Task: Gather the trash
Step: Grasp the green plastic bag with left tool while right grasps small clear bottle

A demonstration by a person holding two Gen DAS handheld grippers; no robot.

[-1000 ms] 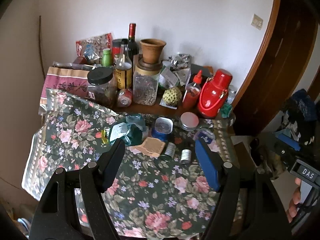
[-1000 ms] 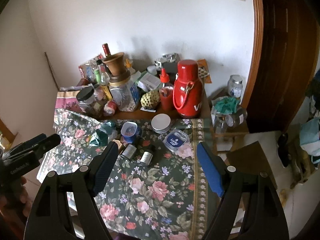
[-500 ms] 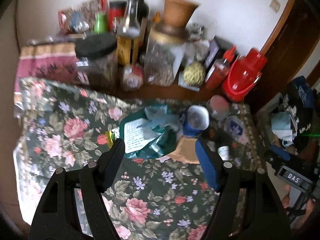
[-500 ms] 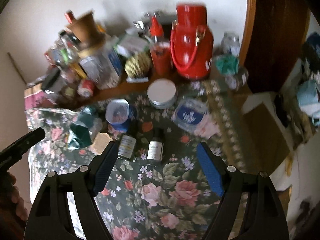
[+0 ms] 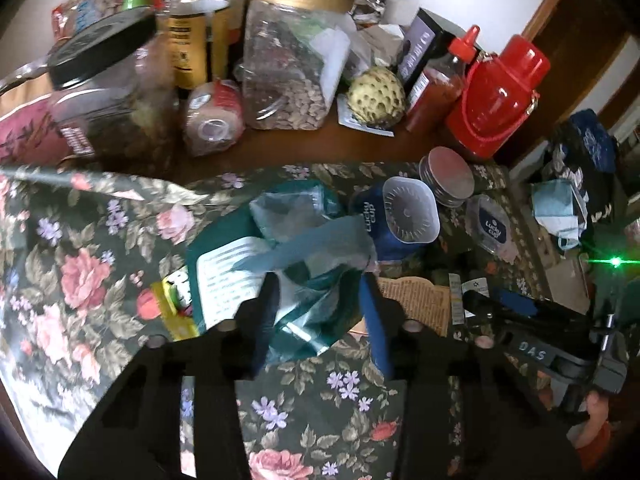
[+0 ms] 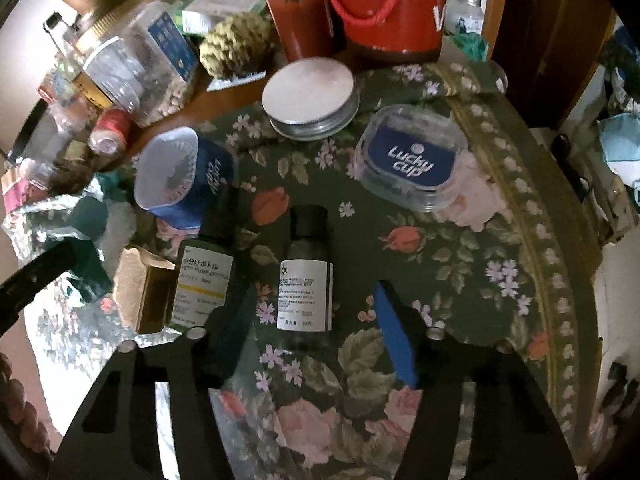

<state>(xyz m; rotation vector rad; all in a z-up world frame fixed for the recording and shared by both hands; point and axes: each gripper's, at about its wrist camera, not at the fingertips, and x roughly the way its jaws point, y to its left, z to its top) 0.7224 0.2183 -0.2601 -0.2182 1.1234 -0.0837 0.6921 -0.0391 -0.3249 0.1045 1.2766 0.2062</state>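
Note:
A crumpled green plastic wrapper [image 5: 292, 248] with a white label lies on the floral tablecloth [image 5: 80, 264]. My left gripper [image 5: 318, 292] is open, its fingers on either side of the wrapper's near end. My right gripper [image 6: 316, 304] is open around a small dark bottle [image 6: 306, 276] with a white label, lying flat. A second labelled bottle [image 6: 204, 280] and a small brown carton [image 6: 140, 292] lie just left of it. A blue Lucky cup tub [image 6: 184, 176] lies on its side; its clear lid [image 6: 412, 160] lies to the right.
A round metal lid [image 6: 310, 92] sits behind the bottles. Jars, bottles, a red flask [image 5: 496, 96], a sauce bottle [image 5: 440, 80] and a custard apple [image 5: 374, 98] crowd the back of the table. The tablecloth's edge [image 6: 560, 264] drops off at right.
Both grippers have dropped closer to the table. The left has narrowed around the green wrapper; the right has come down over the small dark bottle.

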